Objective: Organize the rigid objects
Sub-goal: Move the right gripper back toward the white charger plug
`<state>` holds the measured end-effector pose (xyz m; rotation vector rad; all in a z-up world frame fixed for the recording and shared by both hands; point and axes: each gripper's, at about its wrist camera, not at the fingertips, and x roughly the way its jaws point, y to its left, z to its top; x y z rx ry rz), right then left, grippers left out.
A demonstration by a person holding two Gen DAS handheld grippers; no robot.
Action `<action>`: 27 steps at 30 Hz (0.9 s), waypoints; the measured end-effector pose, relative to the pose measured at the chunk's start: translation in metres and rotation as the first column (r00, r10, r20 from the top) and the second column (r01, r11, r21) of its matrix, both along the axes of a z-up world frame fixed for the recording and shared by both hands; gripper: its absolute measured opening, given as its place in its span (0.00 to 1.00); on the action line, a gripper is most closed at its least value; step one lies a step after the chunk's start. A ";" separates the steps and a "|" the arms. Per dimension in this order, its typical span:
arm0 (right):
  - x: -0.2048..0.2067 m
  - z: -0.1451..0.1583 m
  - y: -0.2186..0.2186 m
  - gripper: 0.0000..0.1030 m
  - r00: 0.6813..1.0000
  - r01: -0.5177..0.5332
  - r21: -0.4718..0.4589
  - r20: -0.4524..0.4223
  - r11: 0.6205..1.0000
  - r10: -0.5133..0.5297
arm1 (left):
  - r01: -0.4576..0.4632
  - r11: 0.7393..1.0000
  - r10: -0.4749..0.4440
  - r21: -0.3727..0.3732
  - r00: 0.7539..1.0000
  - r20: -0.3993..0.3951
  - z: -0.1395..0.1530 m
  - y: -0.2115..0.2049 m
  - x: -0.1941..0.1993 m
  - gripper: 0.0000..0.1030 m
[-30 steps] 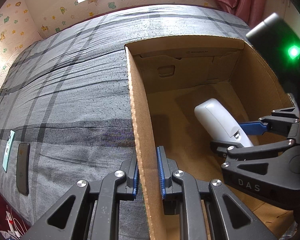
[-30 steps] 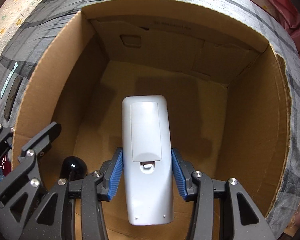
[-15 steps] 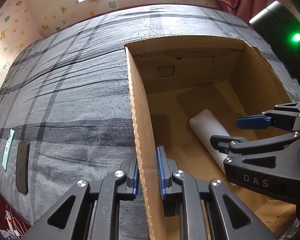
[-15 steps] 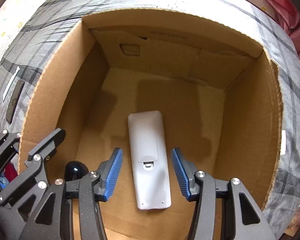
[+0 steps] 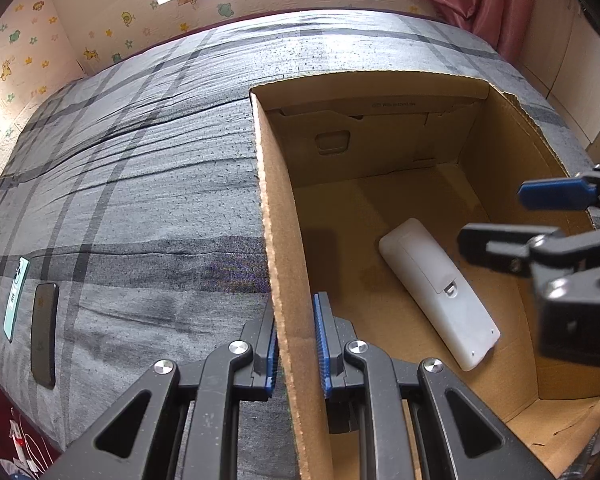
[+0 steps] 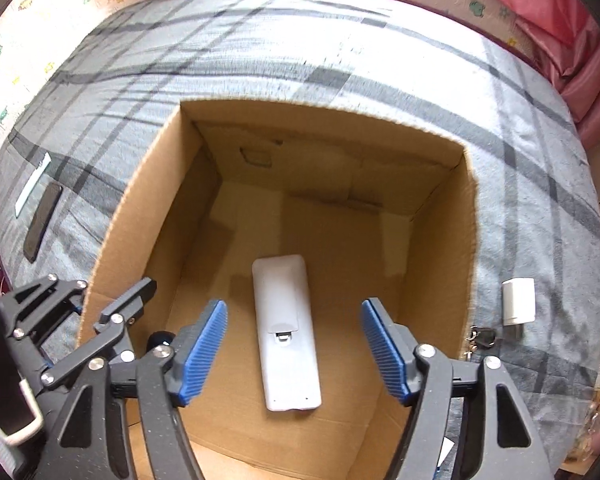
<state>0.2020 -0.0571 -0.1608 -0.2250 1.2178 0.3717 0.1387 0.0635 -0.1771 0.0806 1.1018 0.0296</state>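
Note:
A white remote control (image 6: 286, 332) lies face down on the floor of an open cardboard box (image 6: 140, 216), also visible in the left wrist view as the remote (image 5: 436, 292) inside the box (image 5: 276, 240). My right gripper (image 6: 294, 350) hangs above the remote with its jaws opening wide and nothing between the pads. The box's left wall is pinched by my left gripper (image 5: 296, 344), one blue pad on each side of the cardboard. The right gripper's fingers (image 5: 556, 196) show at the right edge of the left wrist view.
The box sits on a grey plaid bedspread (image 5: 140, 184). A dark phone (image 5: 44, 332) and a teal-edged phone (image 5: 16, 296) lie at the bed's left edge. A white charger block (image 6: 518, 300) and keys (image 6: 480, 338) rest right of the box. Pink curtains (image 6: 572, 20) hang behind.
The right gripper let go of the white remote, which now lies flat on the box floor. That gripper rose and its jaws spread wider. The left gripper stayed on the box wall.

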 end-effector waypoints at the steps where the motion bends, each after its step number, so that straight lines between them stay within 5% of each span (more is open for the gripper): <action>1: 0.000 0.004 -0.003 0.75 1.000 0.004 0.001 0.009 1.000 -0.004 | 0.001 1.000 -0.001 0.002 1.000 0.000 0.000 0.000 0.000 0.17; 9: 0.007 0.036 -0.028 0.97 0.996 0.058 0.041 0.063 0.997 -0.061 | 0.000 1.000 0.000 0.001 1.000 0.001 0.001 -0.001 -0.001 0.17; 27: 0.028 0.072 -0.133 1.00 0.969 0.202 0.034 0.136 0.979 -0.204 | -0.016 1.000 0.016 -0.010 1.000 0.000 0.002 0.004 -0.002 0.17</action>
